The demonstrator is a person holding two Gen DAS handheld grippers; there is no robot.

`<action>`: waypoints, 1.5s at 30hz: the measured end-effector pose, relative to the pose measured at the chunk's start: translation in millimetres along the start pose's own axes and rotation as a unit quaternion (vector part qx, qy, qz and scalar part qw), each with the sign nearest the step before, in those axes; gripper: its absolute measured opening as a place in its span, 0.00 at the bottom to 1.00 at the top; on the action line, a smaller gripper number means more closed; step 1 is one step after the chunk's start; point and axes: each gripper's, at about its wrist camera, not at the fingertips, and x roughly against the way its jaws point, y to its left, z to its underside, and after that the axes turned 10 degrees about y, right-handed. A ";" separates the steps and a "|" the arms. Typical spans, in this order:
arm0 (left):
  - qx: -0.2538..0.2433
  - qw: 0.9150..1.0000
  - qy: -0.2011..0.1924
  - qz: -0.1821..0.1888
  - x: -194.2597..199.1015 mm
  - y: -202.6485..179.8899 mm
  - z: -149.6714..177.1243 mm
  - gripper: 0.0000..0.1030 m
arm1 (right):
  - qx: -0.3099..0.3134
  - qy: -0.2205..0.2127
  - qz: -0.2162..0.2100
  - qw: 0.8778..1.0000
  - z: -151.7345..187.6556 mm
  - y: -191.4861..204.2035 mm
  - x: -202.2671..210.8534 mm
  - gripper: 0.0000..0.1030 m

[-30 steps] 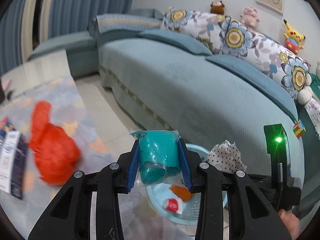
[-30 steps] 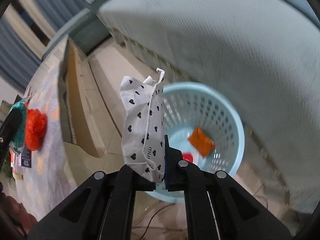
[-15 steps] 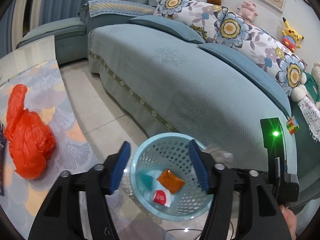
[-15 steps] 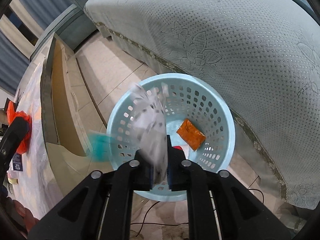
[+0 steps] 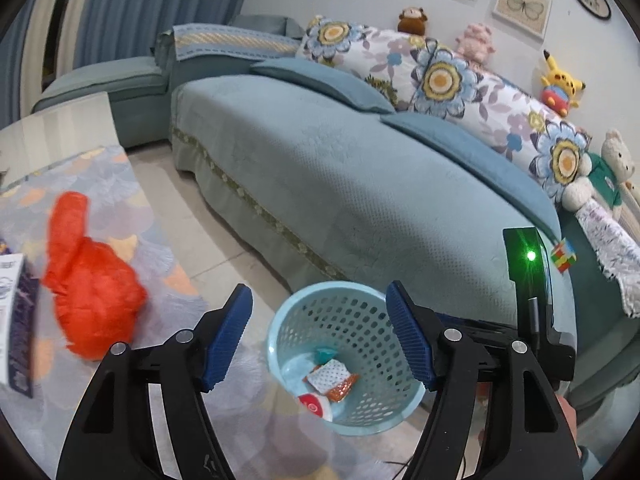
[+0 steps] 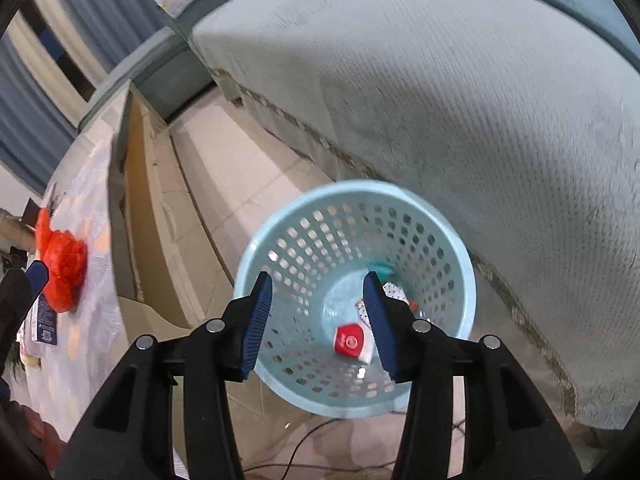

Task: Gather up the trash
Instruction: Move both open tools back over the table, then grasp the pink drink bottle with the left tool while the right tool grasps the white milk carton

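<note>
A light blue perforated basket (image 5: 352,304) (image 6: 432,216) stands on the floor in front of the sofa. Inside lie a white heart-print bag (image 5: 330,374) (image 6: 394,292), a teal packet (image 5: 326,354) (image 6: 382,268), an orange sachet (image 5: 344,388) and a red-and-white piece (image 5: 316,406) (image 6: 349,340). My left gripper (image 5: 320,312) hovers above the basket, jaws opening, nothing between them. My right gripper (image 6: 318,300) hangs over the basket mouth, jaws opening too, and holds nothing. A crumpled orange plastic bag (image 5: 90,296) (image 6: 60,264) lies on the patterned table.
A teal sofa (image 5: 360,184) with floral cushions and plush toys runs behind the basket. A table with a patterned cloth (image 5: 120,200) is at the left, with a white-and-purple box (image 5: 14,320) on it. The table edge (image 6: 136,184) stands beside the basket. A cable (image 6: 296,452) lies on the floor.
The left gripper let go of the teal packet and the right let go of the heart-print bag; both dropped into the basket. Both pairs of jaws have spread apart.
</note>
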 end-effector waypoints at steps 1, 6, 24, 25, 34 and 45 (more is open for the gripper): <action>0.001 1.000 -0.004 -0.003 5.8 1.9 0.5 0.66 | 0.007 -0.012 -0.005 1.000 0.2 5.4 5.4 0.43; 0.021 0.999 -0.040 -0.023 52.1 24.4 3.4 0.66 | 0.043 -0.077 -0.031 0.996 4.9 32.4 33.2 0.47; 0.146 0.961 -0.111 -0.208 214.7 212.8 69.7 0.81 | 0.192 -0.166 -0.092 0.963 75.4 210.2 67.9 0.66; 0.148 0.960 -0.109 -0.213 216.9 220.6 71.8 0.81 | 0.197 -0.159 -0.093 0.963 78.3 221.2 64.9 0.66; 0.178 0.965 -0.035 -0.190 195.2 299.5 80.0 0.72 | 0.233 -0.072 -0.100 0.965 93.5 342.0 25.3 0.66; 0.201 0.963 0.041 -0.175 158.8 340.6 88.1 0.61 | 0.230 -0.005 -0.049 0.972 89.2 389.2 -42.8 0.66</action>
